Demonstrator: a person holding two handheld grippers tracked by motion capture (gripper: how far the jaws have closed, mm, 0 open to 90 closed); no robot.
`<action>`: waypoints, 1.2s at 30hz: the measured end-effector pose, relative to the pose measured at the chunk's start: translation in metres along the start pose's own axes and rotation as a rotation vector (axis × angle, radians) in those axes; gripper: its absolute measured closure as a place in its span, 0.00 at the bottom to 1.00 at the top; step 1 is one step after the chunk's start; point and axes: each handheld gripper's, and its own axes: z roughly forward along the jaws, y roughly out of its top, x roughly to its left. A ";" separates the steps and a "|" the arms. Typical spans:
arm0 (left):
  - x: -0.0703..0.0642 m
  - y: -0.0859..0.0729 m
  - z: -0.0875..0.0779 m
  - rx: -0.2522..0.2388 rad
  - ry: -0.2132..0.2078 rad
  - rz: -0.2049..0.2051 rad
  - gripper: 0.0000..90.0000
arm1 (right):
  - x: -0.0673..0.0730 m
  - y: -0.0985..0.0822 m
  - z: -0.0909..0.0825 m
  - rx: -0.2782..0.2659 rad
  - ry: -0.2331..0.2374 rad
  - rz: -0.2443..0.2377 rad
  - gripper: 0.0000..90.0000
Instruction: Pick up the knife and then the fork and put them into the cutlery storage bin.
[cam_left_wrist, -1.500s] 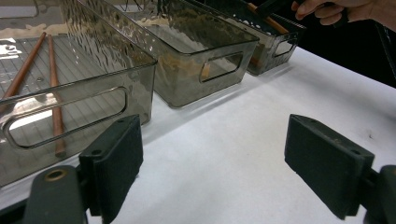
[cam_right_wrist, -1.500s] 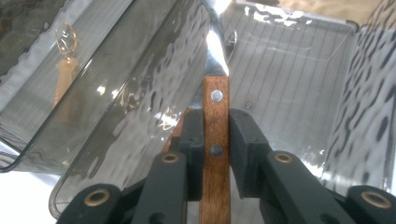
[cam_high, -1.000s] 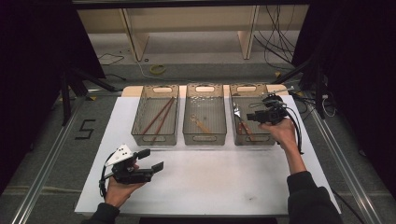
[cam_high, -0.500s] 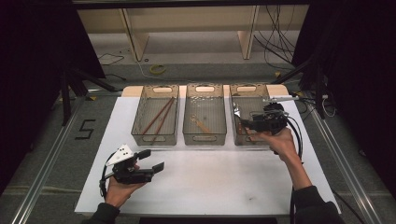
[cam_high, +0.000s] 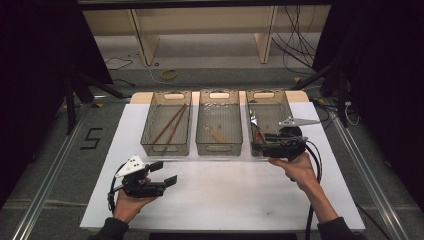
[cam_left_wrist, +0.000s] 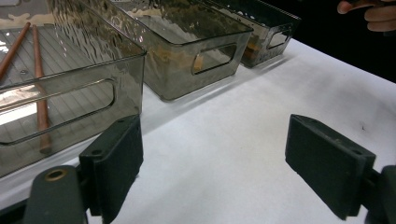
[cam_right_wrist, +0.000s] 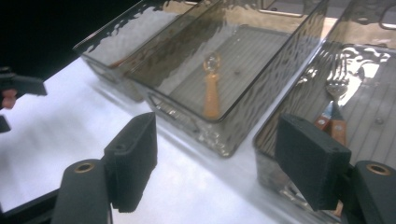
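Fork (cam_right_wrist: 337, 100) lies in the bin (cam_high: 266, 104) just past the right gripper (cam_right_wrist: 224, 158).
R jaws just opened wide, nothing btwn them; left gripper (cam_left_wrist: 210, 172) open too, over white mat (cam_high: 225, 195).

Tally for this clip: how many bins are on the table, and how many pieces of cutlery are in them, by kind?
Clear bins: 3
Chopsticks, left bin: 2
Spoon, middle bin: 1
Fork, right bin: 1
Total: 7 things. Further pieces in the right bin may be hidden behind the right tongs.
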 end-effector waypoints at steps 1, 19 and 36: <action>0.000 0.000 0.000 0.001 -0.002 0.001 0.21 | 0.002 -0.002 -0.001 -0.004 0.007 0.000 0.34; -0.002 0.000 0.003 0.023 -0.020 0.004 0.21 | 0.017 -0.040 -0.007 -0.058 0.085 -0.024 0.29; -0.004 -0.001 0.005 0.046 -0.038 0.014 0.21 | 0.030 -0.066 -0.019 -0.125 0.109 -0.045 0.29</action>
